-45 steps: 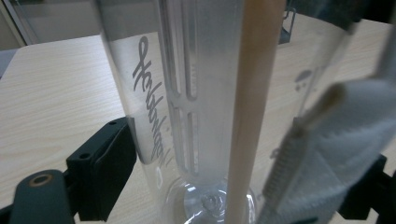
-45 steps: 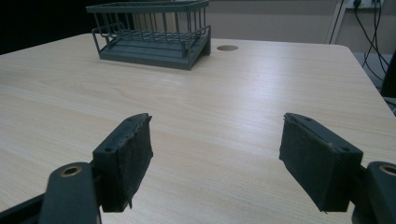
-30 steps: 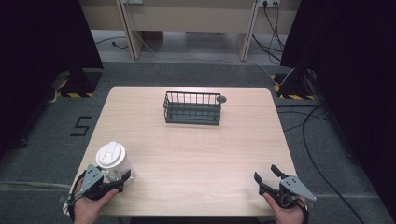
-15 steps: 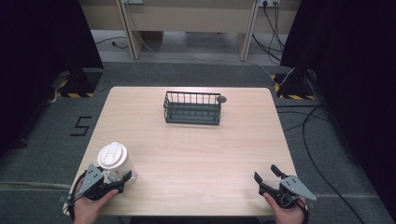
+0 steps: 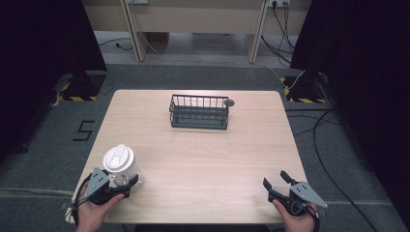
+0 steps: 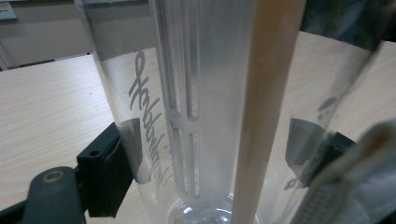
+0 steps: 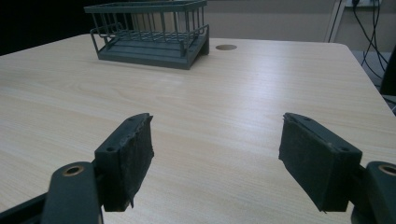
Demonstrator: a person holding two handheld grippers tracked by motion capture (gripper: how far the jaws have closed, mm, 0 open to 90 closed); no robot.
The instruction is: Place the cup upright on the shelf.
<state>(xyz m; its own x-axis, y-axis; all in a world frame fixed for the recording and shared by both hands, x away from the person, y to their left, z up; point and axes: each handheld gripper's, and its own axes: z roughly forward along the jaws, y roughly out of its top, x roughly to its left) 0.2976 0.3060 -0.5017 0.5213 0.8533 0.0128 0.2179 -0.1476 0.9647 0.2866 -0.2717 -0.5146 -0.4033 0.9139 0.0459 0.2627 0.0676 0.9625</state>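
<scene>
high view: above the near edge, facing forward and down over the whole pale wooden counter [image 5: 203, 159] | left gripper view: pressed close against a clear plastic cup [image 6: 210, 116] | right gripper view: low over the counter, facing far toward the dark wire basket [image 7: 149, 35], shared with high view [image 5: 199, 112]

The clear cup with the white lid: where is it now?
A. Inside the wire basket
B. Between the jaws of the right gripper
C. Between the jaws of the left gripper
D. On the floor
C: the left gripper has its jaws on both sides of the clear cup.
</scene>
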